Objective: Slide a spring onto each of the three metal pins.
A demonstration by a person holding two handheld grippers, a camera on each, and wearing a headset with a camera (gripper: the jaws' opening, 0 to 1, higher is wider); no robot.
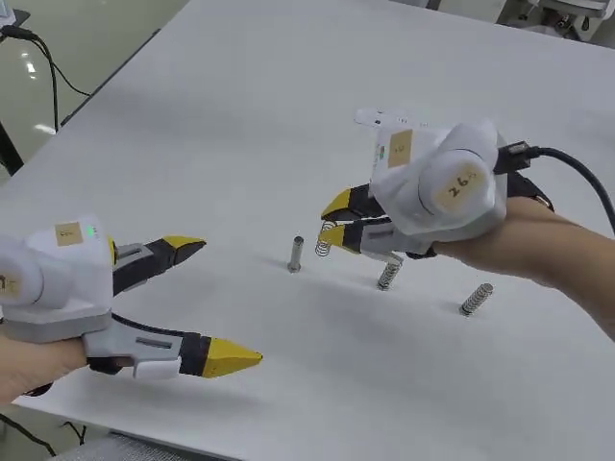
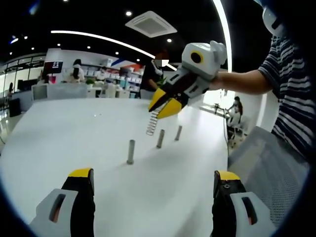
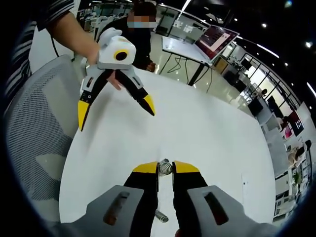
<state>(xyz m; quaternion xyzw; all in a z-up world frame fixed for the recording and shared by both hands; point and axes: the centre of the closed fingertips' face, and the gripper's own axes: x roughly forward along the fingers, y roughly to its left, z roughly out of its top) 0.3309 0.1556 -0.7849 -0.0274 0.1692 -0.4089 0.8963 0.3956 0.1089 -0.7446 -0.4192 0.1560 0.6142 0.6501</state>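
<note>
the right gripper (image 1: 334,221) has its jaws drawn in narrow on a spring (image 1: 325,240), pinched near its upper coils between the yellow tips. in the left gripper view the spring hangs down free below those tips, slightly tilted. in the right gripper view the coil end sits right between the two tips at 12 o'clock.

in the head view the bare pin (image 1: 295,254) stands upright on the white table (image 1: 240,115), near the spring at about 8 o'clock from it. spring and pin are apart, and the spring's lower end is not over the pin top. at 4 o'clock from the right gripper's tips stands a second pin (image 1: 388,276), and further out the same way a third pin (image 1: 476,299). both look already wrapped in coils, so two of the three seem done.

the left gripper (image 1: 219,303) sits at 7 o'clock of the bare pin, well apart, with its jaws spread wide and nothing between them.

the step in hand looks like the last spring. the next move calls for carrying the spring across toward 8 o'clock until its open lower end is centred above the pin top. its axis then needs squaring with the pin before it is lowered so the coils slide down the shaft. the spring hangs loosely, so its end could catch on the pin's rim or tip the pin. the left gripper is free to steady things if needed.
</note>
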